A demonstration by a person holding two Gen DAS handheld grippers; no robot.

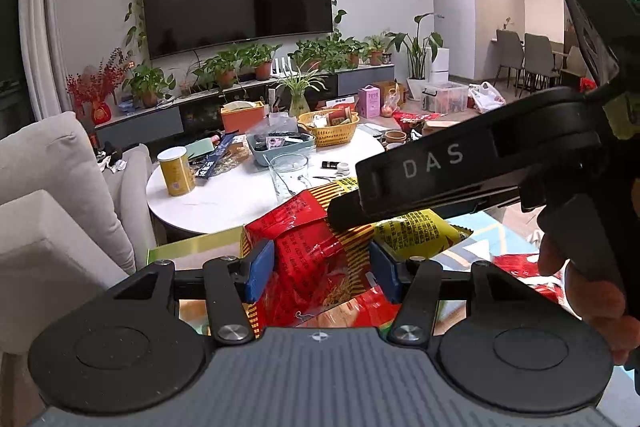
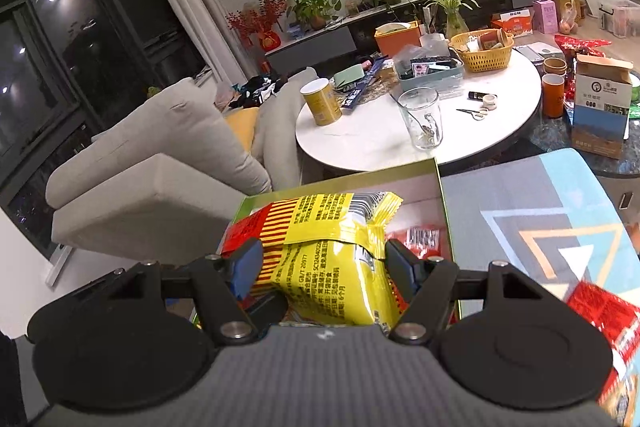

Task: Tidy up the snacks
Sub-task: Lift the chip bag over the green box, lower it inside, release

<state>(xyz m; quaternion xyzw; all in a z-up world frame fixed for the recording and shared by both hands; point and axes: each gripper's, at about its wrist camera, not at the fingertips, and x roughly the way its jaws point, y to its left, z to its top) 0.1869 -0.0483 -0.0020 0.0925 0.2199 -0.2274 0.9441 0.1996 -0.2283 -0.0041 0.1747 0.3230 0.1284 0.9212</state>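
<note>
Snack bag (image 2: 340, 259) above green box (image 2: 440, 195)

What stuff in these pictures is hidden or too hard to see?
- Open green-rimmed box, right wrist view: its inside is mostly covered by the yellow-and-red snack bag.
- Crinkly red snack bag, left wrist view: its top is hidden behind the right gripper.
- Small print on both bags: too tiny to read.
- Red packet, right wrist view: blurred and cut off by the edge.
</note>
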